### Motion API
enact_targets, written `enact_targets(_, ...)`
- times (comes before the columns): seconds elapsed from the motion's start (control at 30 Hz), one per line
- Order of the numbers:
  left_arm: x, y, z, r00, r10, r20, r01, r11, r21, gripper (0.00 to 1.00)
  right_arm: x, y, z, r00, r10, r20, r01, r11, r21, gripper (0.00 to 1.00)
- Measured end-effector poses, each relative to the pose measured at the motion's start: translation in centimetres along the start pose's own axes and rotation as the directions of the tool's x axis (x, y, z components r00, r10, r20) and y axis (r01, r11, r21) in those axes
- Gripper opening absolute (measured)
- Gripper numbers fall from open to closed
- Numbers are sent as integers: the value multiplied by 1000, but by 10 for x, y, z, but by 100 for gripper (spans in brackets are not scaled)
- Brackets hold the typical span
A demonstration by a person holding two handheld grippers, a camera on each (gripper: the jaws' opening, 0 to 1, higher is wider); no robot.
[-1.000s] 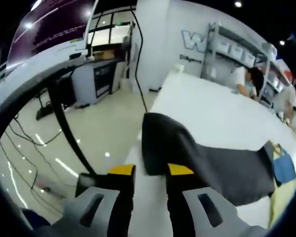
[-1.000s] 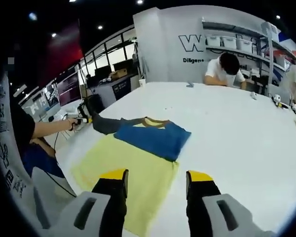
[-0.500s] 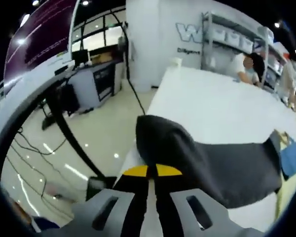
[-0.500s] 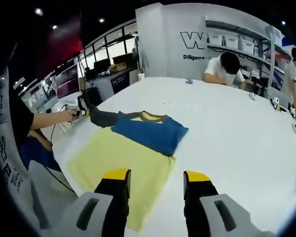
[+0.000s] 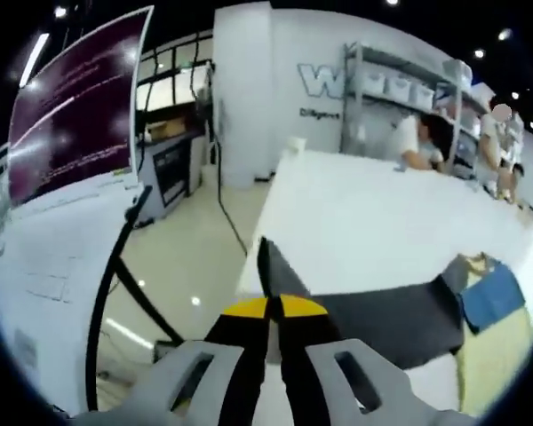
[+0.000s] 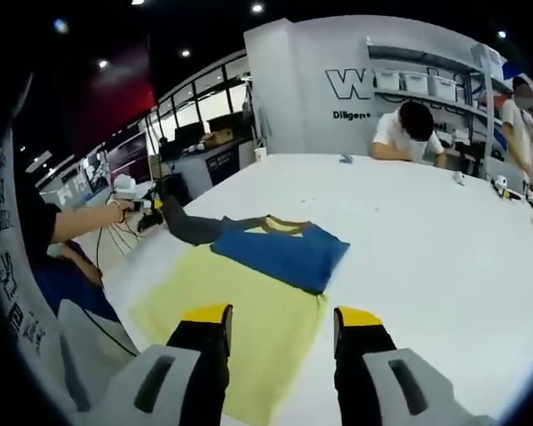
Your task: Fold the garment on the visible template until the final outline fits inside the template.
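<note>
The garment has a blue body and dark grey sleeves, and it lies across the far part of a yellow template on the white table. In the left gripper view my left gripper is shut on the end of the dark grey sleeve, at the table's edge. The sleeve stretches right toward the blue body and the yellow template. My right gripper is open above the template's near part, with nothing between its fingers. In the right gripper view the left gripper is at the sleeve, held by a hand.
The table drops off to a glossy floor on the left, with a black cable and desks beyond. A person leans over the table's far side and another stands at the right. Small objects sit at the far right.
My left gripper closed on the sleeve end and has drawn it up and outward, so the sleeve looks flatter and tauter. The right gripper stays open over the template.
</note>
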State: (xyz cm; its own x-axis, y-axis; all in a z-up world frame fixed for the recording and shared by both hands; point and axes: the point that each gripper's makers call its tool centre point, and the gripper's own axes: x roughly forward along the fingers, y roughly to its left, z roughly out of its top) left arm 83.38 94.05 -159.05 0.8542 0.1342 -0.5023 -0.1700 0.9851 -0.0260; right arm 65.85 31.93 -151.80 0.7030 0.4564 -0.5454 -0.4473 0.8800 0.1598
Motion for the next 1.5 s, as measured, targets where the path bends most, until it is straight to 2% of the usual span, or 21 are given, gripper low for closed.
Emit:
enact_targets(0.1,-2,-1,4,1000,-8,2,8,1000,-6,0,-2,2,0,1000,7,6,-7,1000,16,43)
enact_targets(0.27,-21,-29,41,993,-101,58,100,995,19,0,-12,5,0,999,15,28,-16,1000,27,44)
enact_targets(0.5,-21,-32,47,990,-115,80,113,993,24,0,-15,5,-1,999,17,38,-18,999,30,43)
enact_targets(0.53,-28,-45,56,985,-139,101,137,990,31,0,-16,5,-1,999,16,40,-17,999,31,43)
enact_targets(0.63,-31,-53,64,981,-156,112,153,988,38,0,-19,6,-3,999,13,46,-15,999,33,43)
enact_targets(0.7,-37,-68,76,973,-184,136,178,982,58,0,-21,6,-5,998,10,57,-13,999,45,43)
enact_targets(0.73,-44,-80,86,965,-206,160,198,978,65,0,-24,7,-5,997,7,71,-10,999,53,43)
enact_targets(0.77,-58,-102,104,945,-253,207,241,967,81,0,-27,8,-4,996,6,84,-11,998,61,43)
enact_targets(0.83,-68,-118,114,932,-286,222,270,958,98,0,-30,7,-4,995,3,100,-10,997,74,43)
enact_targets(0.87,-79,-139,121,917,-327,227,305,944,128,0,-35,6,1,990,7,142,-23,993,114,42)
enact_targets(0.9,-83,-150,127,905,-356,232,329,933,148,0,-39,5,2,989,3,150,-20,993,113,42)
enact_targets(0.97,-103,-187,143,874,-413,257,380,909,169,0,-46,3,2,984,3,179,-25,992,120,42)
enact_targets(1.03,-116,-229,156,829,-490,270,445,870,212,0,-49,3,-3,984,3,180,-26,991,128,42)
enact_targets(1.07,-117,-234,156,824,-498,271,450,865,220,0,-50,3,-4,983,3,181,-28,990,135,42)
enact_targets(1.13,-123,-258,158,802,-531,274,474,844,248,0,-53,3,-5,981,3,194,-30,990,141,41)
enact_targets(1.17,-124,-261,158,799,-534,275,477,842,251,0,-54,4,-5,981,4,194,-32,989,142,41)
enact_targets(1.2,-126,-274,160,774,-560,295,500,827,257,0,-56,4,-6,980,6,197,-35,989,143,41)
enact_targets(1.27,-131,-293,161,740,-597,310,544,802,248,0,-59,2,-9,981,7,193,-36,989,143,41)
enact_targets(1.37,-136,-319,153,712,-638,293,581,770,264,0,-64,-3,-13,981,2,192,-32,988,152,40)
enact_targets(1.43,-131,-326,152,692,-663,286,606,749,268,0,-68,-6,-15,981,-8,194,-24,987,158,40)
enact_targets(1.5,-136,-342,145,674,-685,277,628,729,272,0,-69,-7,-17,981,-12,194,-20,986,163,40)
